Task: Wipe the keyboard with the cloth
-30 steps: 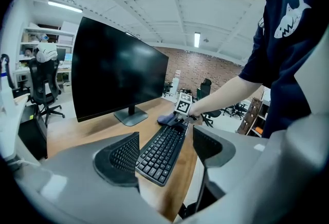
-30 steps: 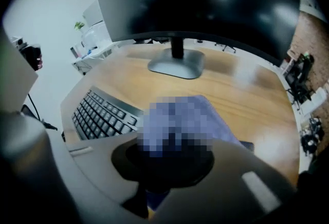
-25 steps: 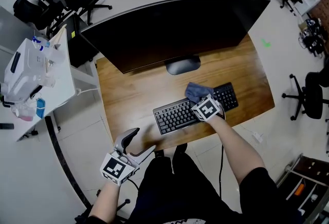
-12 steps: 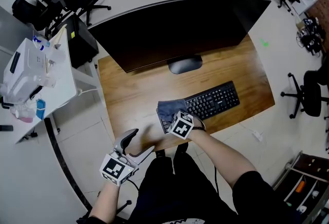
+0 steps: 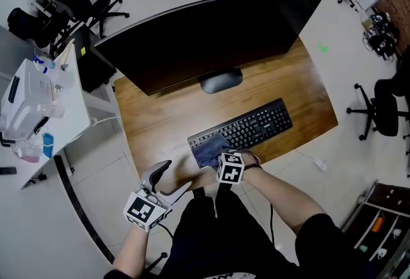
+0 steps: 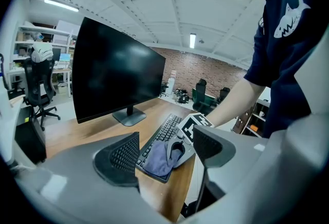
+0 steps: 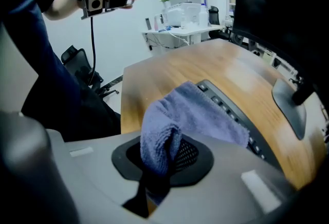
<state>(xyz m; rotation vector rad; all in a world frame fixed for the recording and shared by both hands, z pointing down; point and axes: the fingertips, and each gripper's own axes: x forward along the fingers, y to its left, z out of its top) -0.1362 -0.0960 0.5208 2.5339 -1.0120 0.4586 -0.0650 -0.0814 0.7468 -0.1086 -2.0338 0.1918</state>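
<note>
At the far left, a white side table (image 5: pixel 67 111) is carrying bottles and a white machine, well apart from the work and playing no part in it. The left claw (image 5: pixel 172 178) is hanging off the near-left corner of the wooden table (image 5: pixel 160 118), jaws standing apart with nothing between them; it is probably being parked there so the wiping hand has free room.

Moving right, the right claw (image 5: pixel 218 155) is sitting at the left end of the keyboard (image 5: pixel 256 125), its jaws clamped on a bunched fold of the blue cloth (image 5: pixel 208 148). The rest of the cloth is spreading forward over the leftmost keys, so the fabric rather than the claw is meeting them. Gripping one edge seems to be letting the loose part drag flat along the rows.

The keyboard is lying at a slant near the front edge of the table, most of its length stretching uncovered to the right. Behind it, the monitor (image 5: pixel 205 34) and its oval foot (image 5: pixel 221 81) are standing clear of the wiping path. Nothing on the table is blocking a sweep rightward. An office chair (image 5: pixel 378 111) is standing on the floor beyond the right edge.
</note>
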